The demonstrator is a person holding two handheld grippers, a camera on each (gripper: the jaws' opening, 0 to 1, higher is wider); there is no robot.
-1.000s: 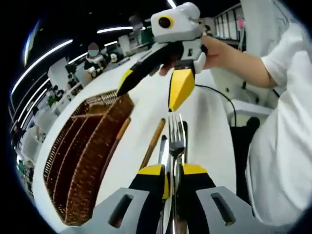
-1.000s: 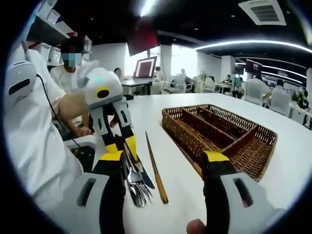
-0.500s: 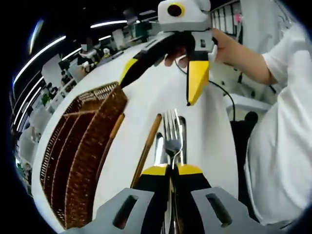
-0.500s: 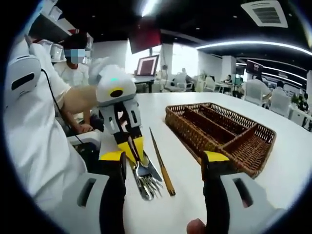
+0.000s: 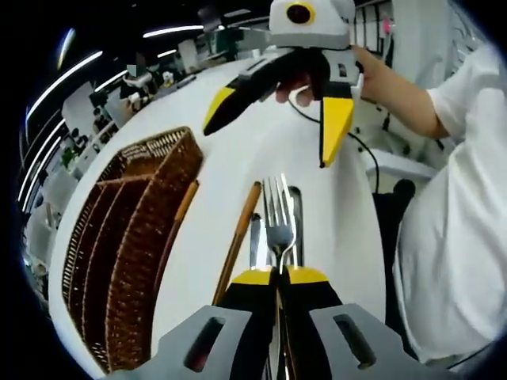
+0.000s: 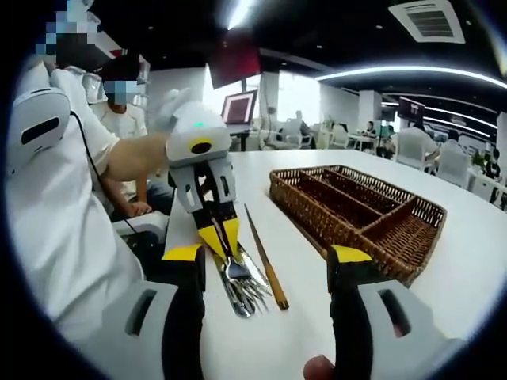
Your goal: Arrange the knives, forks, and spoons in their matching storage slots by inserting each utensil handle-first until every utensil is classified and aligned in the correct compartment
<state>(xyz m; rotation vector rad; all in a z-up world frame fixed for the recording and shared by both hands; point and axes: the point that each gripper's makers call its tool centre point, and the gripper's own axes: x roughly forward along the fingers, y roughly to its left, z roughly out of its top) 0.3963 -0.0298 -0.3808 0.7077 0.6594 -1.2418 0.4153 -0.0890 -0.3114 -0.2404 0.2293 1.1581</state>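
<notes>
Your left gripper (image 5: 277, 277) has its yellow-tipped jaws closed together on the handle of a silver metal fork (image 5: 279, 218), whose tines point away from you over the white table (image 5: 253, 158). In the right gripper view the same left gripper (image 6: 218, 237) enters from the left, and the fork (image 6: 242, 277) it clamps lies on top of a small pile of silver utensils (image 6: 252, 294) on the table.

Just right of that pile in the right gripper view lies a table knife with a brown wooden handle (image 6: 265, 261); its blade points to the far side and its handle to the near side. In the left gripper view the wooden handle (image 5: 238, 237) runs just left of the fork.

The brown wicker cutlery tray with long slots (image 6: 356, 214) stands further right on the table, apart from the knife. In the left gripper view the tray (image 5: 127, 253) sits at the left.

Your right gripper (image 6: 269, 261) is spread wide and grips nothing. In the left gripper view it (image 5: 277, 131) hangs above the table beyond the fork tines, held by your hand (image 5: 360, 75).
</notes>
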